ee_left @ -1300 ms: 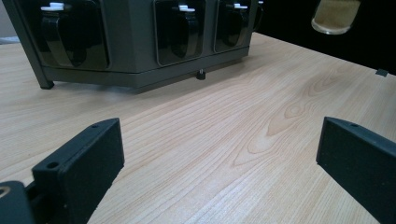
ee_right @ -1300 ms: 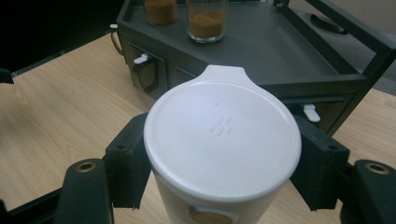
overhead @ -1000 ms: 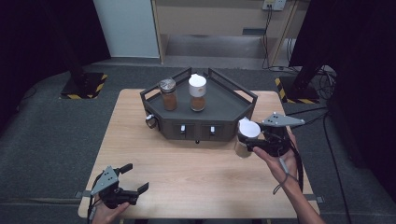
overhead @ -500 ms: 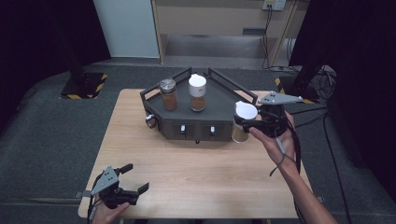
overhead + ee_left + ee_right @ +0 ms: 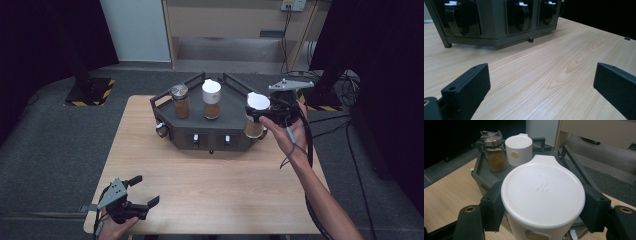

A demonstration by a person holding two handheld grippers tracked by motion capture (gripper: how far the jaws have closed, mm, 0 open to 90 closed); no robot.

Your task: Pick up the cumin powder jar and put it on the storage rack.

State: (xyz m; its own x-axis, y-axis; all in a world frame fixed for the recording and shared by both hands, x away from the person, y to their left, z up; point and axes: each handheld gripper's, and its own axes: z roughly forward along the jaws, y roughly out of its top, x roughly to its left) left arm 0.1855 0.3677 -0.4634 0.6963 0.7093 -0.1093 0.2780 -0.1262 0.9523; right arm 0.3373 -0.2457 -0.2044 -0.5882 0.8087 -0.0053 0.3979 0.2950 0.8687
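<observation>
My right gripper [image 5: 260, 111] is shut on a white-lidded spice jar [image 5: 256, 116] and holds it in the air at the right end of the dark rack [image 5: 230, 125]; its black jaws press the jar's white cap [image 5: 543, 195] from both sides. On the rack's top shelf stand a glass jar with a metal lid [image 5: 180, 101] [image 5: 494, 152] and a second white-lidded jar [image 5: 211, 99] [image 5: 519, 149]. Near the table's front left corner my left gripper [image 5: 144, 191] [image 5: 541, 82] rests low over the wood, open, with bare tabletop between its jaws.
The rack has raised rails [image 5: 574, 162] along its sides and small white-tabbed drawers [image 5: 521, 15] in its front face. The wooden table [image 5: 220, 185] spreads between the rack and the left gripper. Dark floor and stands surround the table.
My right gripper has carried the white-lidded jar up and away from the table surface toward the rack's right end. The left gripper has stayed put.
</observation>
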